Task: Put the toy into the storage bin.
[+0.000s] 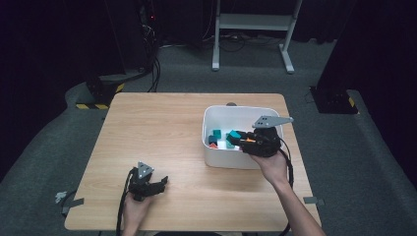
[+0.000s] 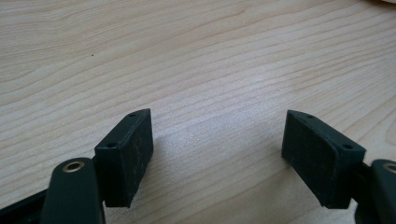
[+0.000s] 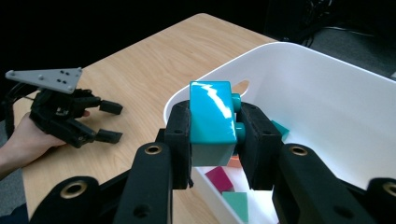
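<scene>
teal block (image 3: 211, 122) between right gripper's (image 3: 215, 140) jaws

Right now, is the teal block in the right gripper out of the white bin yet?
Cannot tell. The right gripper is shut on the teal block, raised off the other blocks, but it sits over the white bin.

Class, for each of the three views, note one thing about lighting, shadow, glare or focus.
High view: the wooden table is lit, the surroundings dark. Left gripper view: soft shadows fall on the wood beside the open left gripper. Right gripper view: white glare streaks the teal block in the right gripper; the nearest arms look soft.
</scene>
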Motion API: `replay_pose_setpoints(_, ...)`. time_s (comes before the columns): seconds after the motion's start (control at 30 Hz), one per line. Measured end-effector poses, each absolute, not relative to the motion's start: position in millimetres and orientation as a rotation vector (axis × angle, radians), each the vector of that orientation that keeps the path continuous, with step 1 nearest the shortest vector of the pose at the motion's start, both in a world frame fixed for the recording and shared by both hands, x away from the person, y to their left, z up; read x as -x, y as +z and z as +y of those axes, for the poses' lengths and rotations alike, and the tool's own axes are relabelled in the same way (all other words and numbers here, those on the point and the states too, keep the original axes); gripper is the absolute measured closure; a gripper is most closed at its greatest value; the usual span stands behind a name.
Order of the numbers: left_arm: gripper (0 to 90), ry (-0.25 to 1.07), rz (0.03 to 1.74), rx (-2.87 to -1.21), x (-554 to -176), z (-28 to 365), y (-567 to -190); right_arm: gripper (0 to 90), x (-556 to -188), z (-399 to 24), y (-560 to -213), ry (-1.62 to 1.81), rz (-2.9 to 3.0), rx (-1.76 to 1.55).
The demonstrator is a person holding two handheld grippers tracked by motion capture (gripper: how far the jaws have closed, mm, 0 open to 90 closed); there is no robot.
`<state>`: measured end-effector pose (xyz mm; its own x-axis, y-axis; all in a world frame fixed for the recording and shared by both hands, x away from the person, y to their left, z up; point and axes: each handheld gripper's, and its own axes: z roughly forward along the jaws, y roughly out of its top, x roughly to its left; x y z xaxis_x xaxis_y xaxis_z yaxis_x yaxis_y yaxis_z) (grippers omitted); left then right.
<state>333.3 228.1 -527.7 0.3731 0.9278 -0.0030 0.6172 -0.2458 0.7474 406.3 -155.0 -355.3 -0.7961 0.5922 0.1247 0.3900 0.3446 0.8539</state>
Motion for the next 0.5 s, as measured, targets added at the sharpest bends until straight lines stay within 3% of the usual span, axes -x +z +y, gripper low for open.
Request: replay_pose_setpoints(0.5,25.1,0.594,1.330,-1.967,-333,228,-528,67.0,-428,-165,-356,1.404,2.341,-0.990)
